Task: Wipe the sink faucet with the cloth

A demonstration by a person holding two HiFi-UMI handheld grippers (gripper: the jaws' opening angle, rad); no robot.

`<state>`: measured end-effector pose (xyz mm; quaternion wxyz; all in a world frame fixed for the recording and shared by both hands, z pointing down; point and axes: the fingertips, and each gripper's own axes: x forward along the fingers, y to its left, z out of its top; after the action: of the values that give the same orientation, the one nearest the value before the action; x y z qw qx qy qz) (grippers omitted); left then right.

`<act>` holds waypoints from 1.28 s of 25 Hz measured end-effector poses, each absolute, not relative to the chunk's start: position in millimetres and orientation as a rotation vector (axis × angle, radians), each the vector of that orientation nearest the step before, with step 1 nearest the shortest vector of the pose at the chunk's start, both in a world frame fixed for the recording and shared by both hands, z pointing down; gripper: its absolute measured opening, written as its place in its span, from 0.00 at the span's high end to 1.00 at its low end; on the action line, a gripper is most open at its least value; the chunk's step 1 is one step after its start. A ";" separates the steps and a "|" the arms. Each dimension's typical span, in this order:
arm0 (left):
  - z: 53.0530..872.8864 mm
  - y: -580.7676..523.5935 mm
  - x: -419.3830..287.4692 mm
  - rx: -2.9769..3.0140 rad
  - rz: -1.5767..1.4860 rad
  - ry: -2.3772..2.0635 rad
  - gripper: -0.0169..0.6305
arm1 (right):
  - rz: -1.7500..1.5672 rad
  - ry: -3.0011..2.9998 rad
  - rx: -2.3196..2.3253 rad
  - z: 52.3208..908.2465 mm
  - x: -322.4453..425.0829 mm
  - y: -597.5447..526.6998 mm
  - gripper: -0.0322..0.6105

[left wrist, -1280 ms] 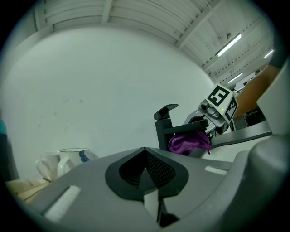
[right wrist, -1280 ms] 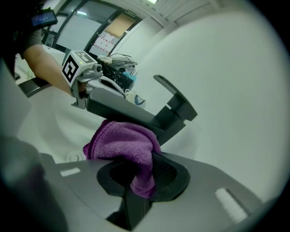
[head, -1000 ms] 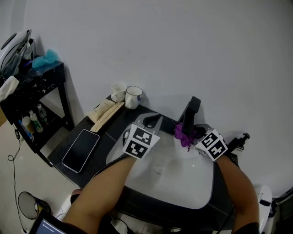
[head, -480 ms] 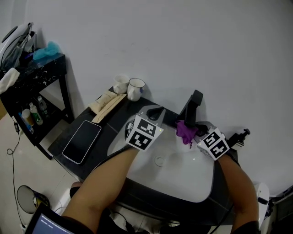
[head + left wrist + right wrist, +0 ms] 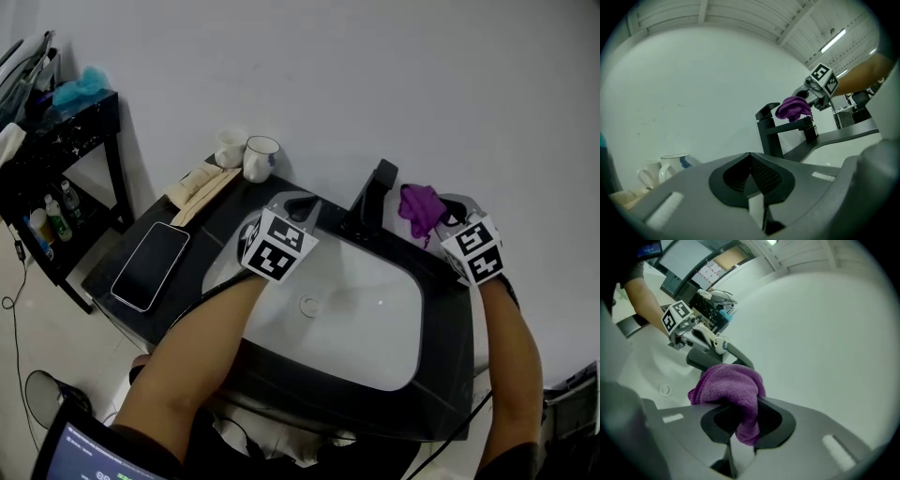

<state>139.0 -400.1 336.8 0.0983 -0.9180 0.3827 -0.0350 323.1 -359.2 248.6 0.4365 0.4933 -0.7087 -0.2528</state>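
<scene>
The black faucet stands at the back rim of the white sink. My right gripper is shut on the purple cloth and holds it just right of the faucet top, slightly apart from it. In the right gripper view the cloth bunches between the jaws, with the faucet spout beyond it. My left gripper is shut and holds nothing, hovering over the sink's back left edge. In the left gripper view the faucet and the cloth show ahead.
Two mugs stand at the counter's back left, a beige folded item beside them. A phone lies on the dark counter at the left. A black shelf with bottles stands further left. The wall is close behind the faucet.
My right gripper has lifted the cloth from the faucet's spout up and to the right of the faucet top. The left gripper has stayed near the sink's back left edge.
</scene>
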 end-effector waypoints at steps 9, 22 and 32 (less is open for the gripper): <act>333.1 -397.6 140.4 -2.722 -0.086 1.119 0.95 | -0.694 -1.666 1.254 219.2 326.5 -380.6 0.85; 327.1 -397.7 140.2 -2.734 -0.044 1.113 0.95 | -0.551 -1.740 1.158 313.0 316.8 -387.5 0.85; 328.6 -398.3 140.3 -2.744 -0.039 1.111 0.95 | -0.425 -1.793 1.107 360.4 314.2 -378.2 0.85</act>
<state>140.3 -398.3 328.6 0.0903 -0.9231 0.3737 -0.0132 314.2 -378.2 360.4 0.4758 0.4531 -0.7335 -0.1740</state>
